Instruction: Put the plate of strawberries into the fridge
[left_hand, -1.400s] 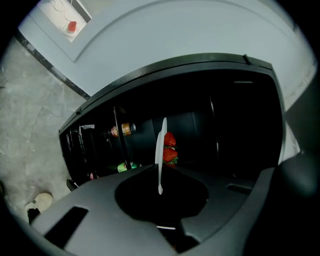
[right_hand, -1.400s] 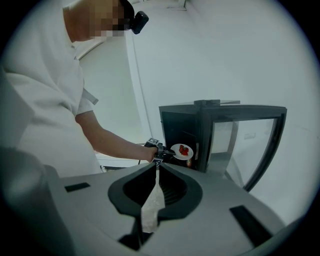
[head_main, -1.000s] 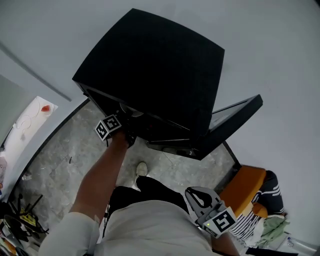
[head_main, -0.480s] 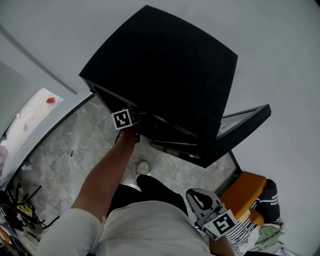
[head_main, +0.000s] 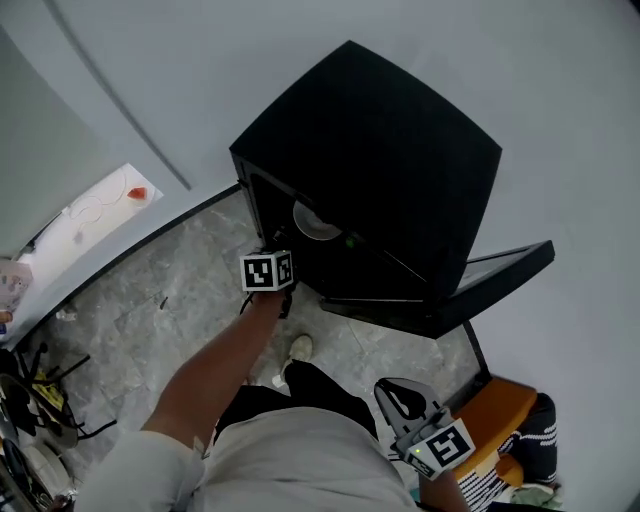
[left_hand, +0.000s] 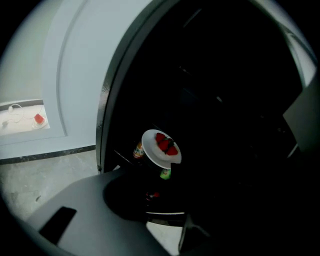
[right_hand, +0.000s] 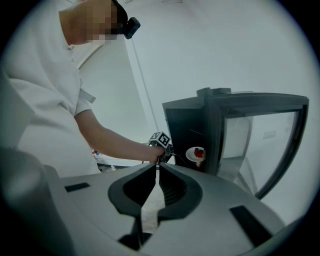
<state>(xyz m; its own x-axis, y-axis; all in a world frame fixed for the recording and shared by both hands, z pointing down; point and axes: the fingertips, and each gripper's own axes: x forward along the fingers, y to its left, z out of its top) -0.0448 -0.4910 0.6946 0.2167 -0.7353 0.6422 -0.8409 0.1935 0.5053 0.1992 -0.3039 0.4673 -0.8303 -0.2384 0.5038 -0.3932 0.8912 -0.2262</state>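
Fridge (head_main: 380, 170) open in the head view, left gripper (head_main: 272, 268) at its mouth, right gripper (head_main: 402, 398) low. Left gripper view: fingers (left_hand: 75, 210) just spread wide, empty; plate of strawberries (left_hand: 161, 148) sits inside the fridge near its left wall. Right gripper view: fingers (right_hand: 135, 192) together, empty

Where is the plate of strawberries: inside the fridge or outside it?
Inside. The plate with strawberries sits in the dark interior of the fridge, whose door stands open.
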